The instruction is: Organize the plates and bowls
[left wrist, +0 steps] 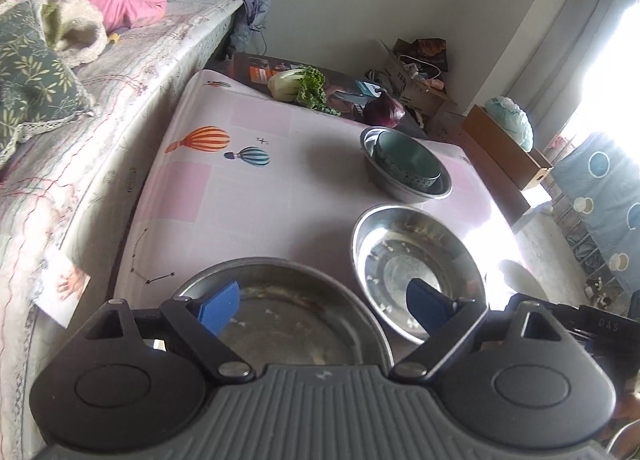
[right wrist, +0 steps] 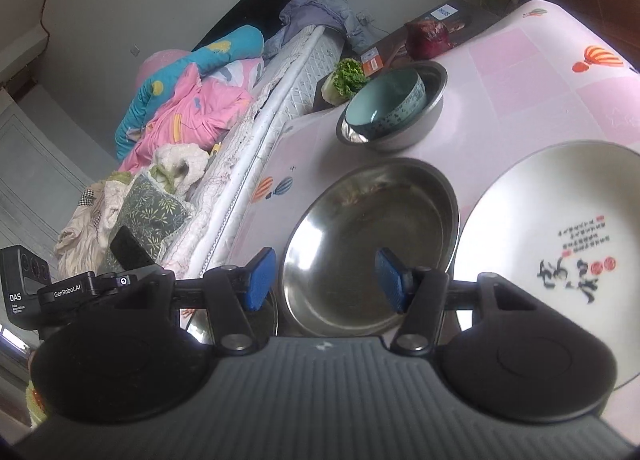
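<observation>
- Hovering over the table (left wrist: 224, 196), I have both grippers above steel dishes, so the choice turns on which dish sits between which fingers.
- My left gripper (left wrist: 320, 306) looks down on a flat steel pan (left wrist: 288, 316); its near rim passes under the gripper body and its left rim lies beneath the left pad (left wrist: 220, 306). The right pad shows against the steel bowl (left wrist: 416, 264) just beside the pan, to the right.
- My right gripper (right wrist: 325, 280) looks onto that steel bowl (right wrist: 372, 244). Its near-left rim falls in the gap between the pads, the right pad (right wrist: 390, 280) showing over the bowl's inside and the left one outside the rim.
- I judge the right gripper better lined up for a rim pinch on the bowl; the left is nearer the pan.
- Both sets of fingers stand wide apart and grip nothing. I cannot tell from these views whether any pad touches metal.
- Farther back, a teal bowl (left wrist: 408, 160) already rests tilted inside a grey basin (left wrist: 404, 184), well apart from both grippers. I read that nest as the stack to build on.
- A white plate (right wrist: 560, 244) with black lettering lies just beside the steel bowl, on my right; it is not in the left view.
- Round dishes have no long axis, so only the rim's direction matters.
- My guess is a shallow rim grip may slip on polished steel.
</observation>
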Available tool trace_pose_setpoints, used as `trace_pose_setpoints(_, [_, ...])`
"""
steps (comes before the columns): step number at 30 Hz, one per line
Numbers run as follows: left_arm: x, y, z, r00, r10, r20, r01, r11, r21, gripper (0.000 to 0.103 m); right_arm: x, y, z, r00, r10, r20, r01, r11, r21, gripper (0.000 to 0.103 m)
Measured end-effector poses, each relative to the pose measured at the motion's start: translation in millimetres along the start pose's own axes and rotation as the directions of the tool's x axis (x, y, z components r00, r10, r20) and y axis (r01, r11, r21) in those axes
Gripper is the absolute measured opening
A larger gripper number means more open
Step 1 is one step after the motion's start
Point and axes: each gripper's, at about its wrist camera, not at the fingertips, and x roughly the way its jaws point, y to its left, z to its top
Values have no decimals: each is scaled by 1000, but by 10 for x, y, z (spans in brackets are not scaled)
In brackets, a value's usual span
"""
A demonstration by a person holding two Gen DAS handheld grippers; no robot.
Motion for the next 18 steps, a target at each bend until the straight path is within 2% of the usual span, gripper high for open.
trace_pose_setpoints(3, [-150,2,-294,991,116,59,-119,991,54,93,130,148,-389,998,-22,-55,21,1000,-23,55])
trace_pose_setpoints(6, [-218,16,-515,979,186,80,-193,977,88,94,189,306,-639,997,-27,-68,24,999,-46,55])
trace_pose_setpoints(13, [-91,219,-782,959,275,67,-280,956,86,92,402,591,-726,998,-22,-55,19,998,-62,55])
trace_pose_setpoints(18, [37,355,-802,963,259,72,-263,963,54,82,630,656,-677,997,-38,-61,35,998,-48,50])
